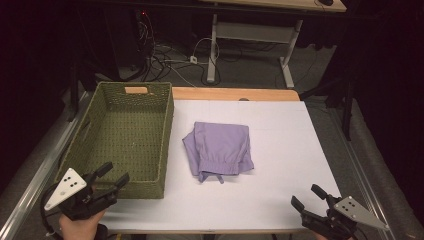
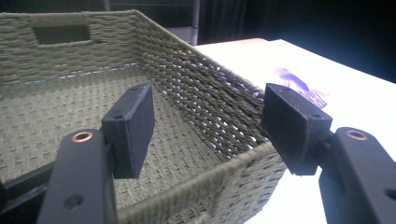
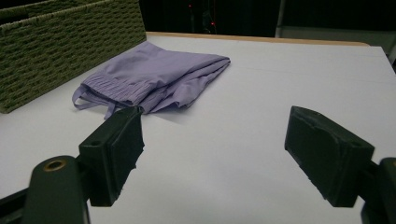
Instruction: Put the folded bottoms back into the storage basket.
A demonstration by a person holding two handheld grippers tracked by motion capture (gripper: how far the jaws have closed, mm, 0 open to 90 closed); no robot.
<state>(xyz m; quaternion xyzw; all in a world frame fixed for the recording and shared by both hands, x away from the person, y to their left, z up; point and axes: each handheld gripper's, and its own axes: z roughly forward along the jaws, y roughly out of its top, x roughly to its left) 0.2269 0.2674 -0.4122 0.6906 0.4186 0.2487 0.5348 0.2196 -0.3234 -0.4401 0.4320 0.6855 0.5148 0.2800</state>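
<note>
Lying folded mid-surface, the lilac shorts (image 1: 218,148) are sitting just beside the green wicker basket (image 1: 150,186); left hand-held gripper (image 1: 111,177) and right hand-held gripper (image 1: 307,196) are hovering wide and empty near the surface's front corners.

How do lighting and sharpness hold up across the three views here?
High view: white table sheet evenly lit, surroundings dark, folded lilac cloth garment sharp. Left gripper view: sheet glares, washing out the garment, woven green basket crisp. Right gripper view: dim, soft shadow beneath the garment, near black jaws slightly blurred.
</note>
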